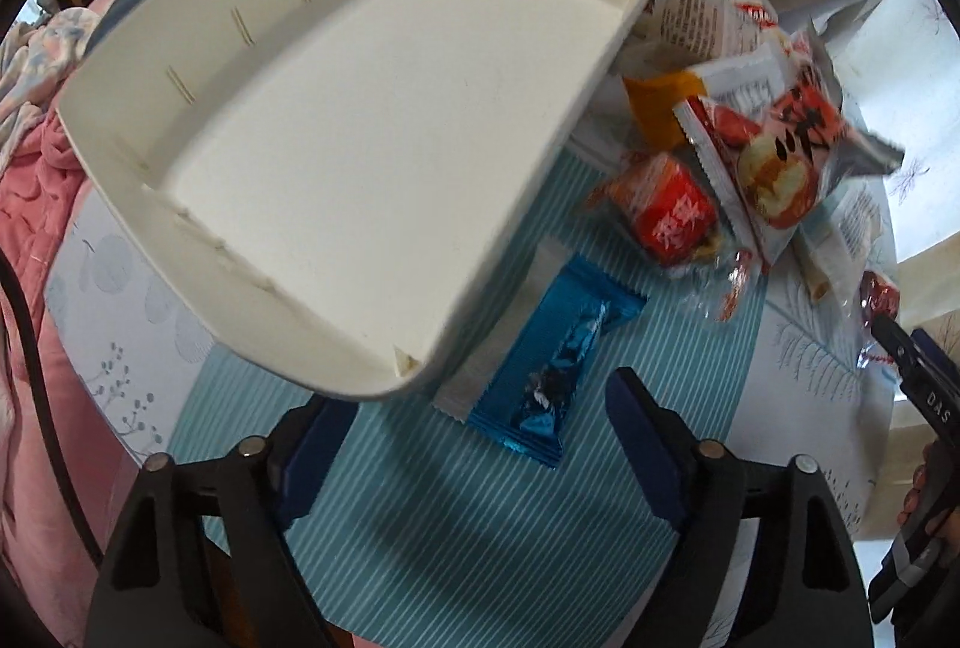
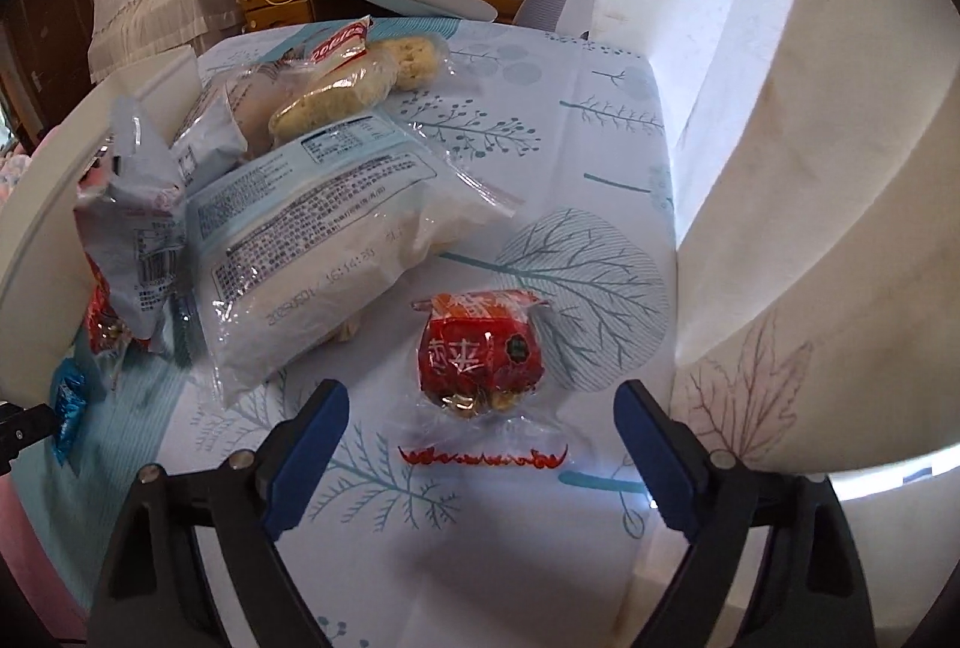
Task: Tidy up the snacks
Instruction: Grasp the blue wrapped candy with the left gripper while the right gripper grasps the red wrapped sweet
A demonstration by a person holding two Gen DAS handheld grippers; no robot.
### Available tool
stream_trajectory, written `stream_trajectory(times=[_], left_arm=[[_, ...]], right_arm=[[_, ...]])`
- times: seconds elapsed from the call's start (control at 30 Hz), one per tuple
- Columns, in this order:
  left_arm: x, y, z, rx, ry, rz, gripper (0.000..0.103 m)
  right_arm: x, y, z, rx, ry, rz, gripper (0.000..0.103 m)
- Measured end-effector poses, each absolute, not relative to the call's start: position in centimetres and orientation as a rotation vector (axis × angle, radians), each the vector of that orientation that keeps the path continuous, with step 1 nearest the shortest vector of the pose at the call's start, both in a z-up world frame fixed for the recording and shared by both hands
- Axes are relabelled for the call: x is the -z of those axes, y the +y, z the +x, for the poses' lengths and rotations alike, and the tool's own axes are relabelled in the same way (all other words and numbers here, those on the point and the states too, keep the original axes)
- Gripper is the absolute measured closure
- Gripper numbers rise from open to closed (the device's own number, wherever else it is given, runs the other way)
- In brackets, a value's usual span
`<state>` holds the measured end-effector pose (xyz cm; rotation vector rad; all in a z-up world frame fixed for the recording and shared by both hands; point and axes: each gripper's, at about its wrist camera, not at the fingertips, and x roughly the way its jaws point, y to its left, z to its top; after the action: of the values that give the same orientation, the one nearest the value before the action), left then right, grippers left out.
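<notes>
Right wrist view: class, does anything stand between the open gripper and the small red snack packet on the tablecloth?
Nothing visible does. The right gripper is open, and the red snack packet lies alone just ahead of its fingertips. The large white packet sits off to the left.

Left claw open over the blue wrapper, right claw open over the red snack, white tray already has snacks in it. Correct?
Not quite: the white tray is empty, as the left wrist view shows. The rest holds: left claw open over the blue wrapper, right claw open over the red snack.

Two black-framed grippers, left (image 1: 480, 444) and right (image 2: 480, 444), blue pads, silver pivot screws (white "DAS" lettering).
</notes>
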<state>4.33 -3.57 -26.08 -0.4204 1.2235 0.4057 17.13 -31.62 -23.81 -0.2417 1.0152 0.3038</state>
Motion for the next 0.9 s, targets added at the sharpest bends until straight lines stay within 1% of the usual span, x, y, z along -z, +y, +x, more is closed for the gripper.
stream_trajectory(times=[0.1,0.17,0.2,0.27,0.33,0.4,0.43,0.6,0.73,0.9], left_arm=[[26.4,-4.1,4.4,-0.399,1.231,-0.412,0.027],[26.4,-4.4,4.4,-0.394,1.232,-0.41,0.035],[26.4,-4.6,4.4,-0.394,1.232,-0.408,0.037],[26.4,-4.9,4.4,-0.391,1.229,-0.406,0.046],[26.4,-5.4,4.3,-0.388,1.223,-0.405,0.047],[26.7,-5.1,4.7,-0.389,1.209,-0.41,0.054],[26.7,-5.2,4.8,-0.392,1.207,-0.41,0.056],[26.7,-5.2,5.4,-0.391,1.207,-0.426,0.059],[26.6,-4.5,5.4,-0.389,1.202,-0.429,0.065],[26.6,-3.8,5.1,-0.388,1.173,-0.459,0.069]], right_arm=[[24.2,-31.4,17.3,-0.309,1.008,-0.258,0.021],[24.4,-31.3,17.4,-0.309,1.006,-0.268,0.024],[24.5,-31.3,17.4,-0.308,1.005,-0.271,0.027],[24.7,-31.2,17.5,-0.307,1.01,-0.272,0.031],[24.9,-31.2,17.5,-0.306,1.019,-0.273,0.042],[25.1,-31.1,17.5,-0.309,1.029,-0.28,0.049],[25.1,-31.1,17.4,-0.308,1.028,-0.283,0.05],[25.0,-31.4,17.5,-0.317,1.042,-0.269,0.052],[24.9,-31.4,17.1,-0.323,1.07,-0.271,0.052],[24.8,-31.3,16.4,-0.324,1.123,-0.248,0.052]])
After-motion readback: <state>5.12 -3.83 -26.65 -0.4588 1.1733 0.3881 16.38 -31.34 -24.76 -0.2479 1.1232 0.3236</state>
